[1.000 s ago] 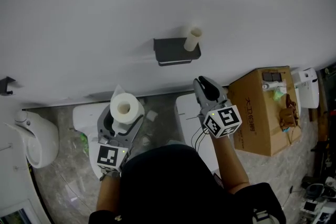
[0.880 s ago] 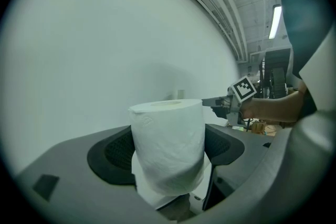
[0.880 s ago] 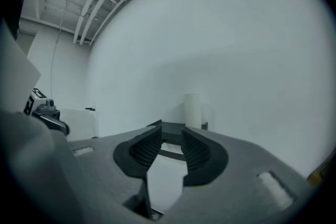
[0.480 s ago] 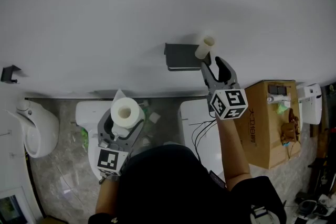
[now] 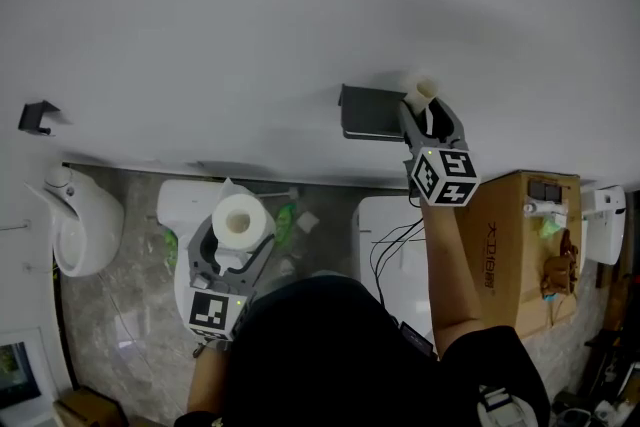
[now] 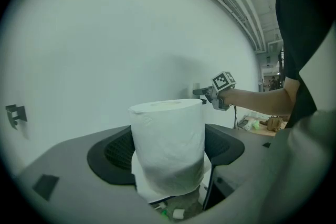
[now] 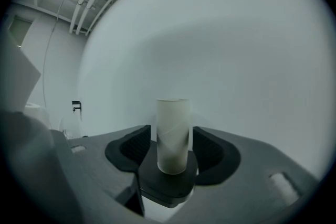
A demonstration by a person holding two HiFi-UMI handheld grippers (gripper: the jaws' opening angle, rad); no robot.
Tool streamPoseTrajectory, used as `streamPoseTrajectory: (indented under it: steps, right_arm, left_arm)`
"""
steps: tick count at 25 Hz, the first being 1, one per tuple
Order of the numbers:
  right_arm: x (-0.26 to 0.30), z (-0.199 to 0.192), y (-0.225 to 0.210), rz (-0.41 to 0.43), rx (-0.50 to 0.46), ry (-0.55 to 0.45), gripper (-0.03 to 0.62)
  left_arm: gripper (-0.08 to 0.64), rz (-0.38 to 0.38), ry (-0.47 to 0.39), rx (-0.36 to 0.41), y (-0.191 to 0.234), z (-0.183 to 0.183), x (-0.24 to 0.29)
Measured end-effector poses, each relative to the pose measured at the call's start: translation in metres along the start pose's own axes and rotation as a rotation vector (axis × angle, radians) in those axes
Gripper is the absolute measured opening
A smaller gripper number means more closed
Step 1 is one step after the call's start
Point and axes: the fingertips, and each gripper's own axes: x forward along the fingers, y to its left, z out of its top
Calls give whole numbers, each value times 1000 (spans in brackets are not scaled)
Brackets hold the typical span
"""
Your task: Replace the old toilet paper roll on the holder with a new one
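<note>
The old roll, a bare cardboard tube [image 5: 423, 87], stands upright on the dark wall holder [image 5: 368, 113]. My right gripper [image 5: 432, 115] reaches level to it, its jaws opening. In the right gripper view the tube [image 7: 172, 134] stands between the two pads on the holder's shelf [image 7: 168, 183], and the pads do not press on it. Lower left, my left gripper [image 5: 233, 235] is shut on the full white toilet paper roll [image 5: 238, 219]. That roll [image 6: 168, 144] fills the left gripper view, upright between the jaws, with the right gripper [image 6: 202, 93] far off at the wall.
A white wall fills the upper half. Below it stand a white toilet [image 5: 85, 230], a white lidded unit [image 5: 395, 245] with black cables, and a cardboard box [image 5: 520, 245] at the right. A small black hook [image 5: 35, 118] sits on the wall at far left.
My right gripper has risen from beside the box to the holder and its jaws have spread around the tube. The left gripper with the roll has shifted only slightly.
</note>
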Motion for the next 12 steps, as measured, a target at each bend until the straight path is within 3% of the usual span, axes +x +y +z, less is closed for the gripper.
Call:
streamPoseTrajectory:
  steps: [3, 5, 9, 12]
  right_arm:
    - [7, 0, 2, 4, -22, 5, 239]
    - [8, 1, 2, 0, -36, 5, 195]
    - [3, 4, 6, -9, -55, 2, 192]
    - [-6, 13, 10, -12, -47, -21, 192]
  left_arm:
    - [400, 4, -11, 40, 5, -4, -5]
    - [400, 6, -18, 58, 7, -6, -9]
    - [400, 9, -20, 50, 9, -8, -16]
    - [400, 18, -10, -4, 10, -5, -21]
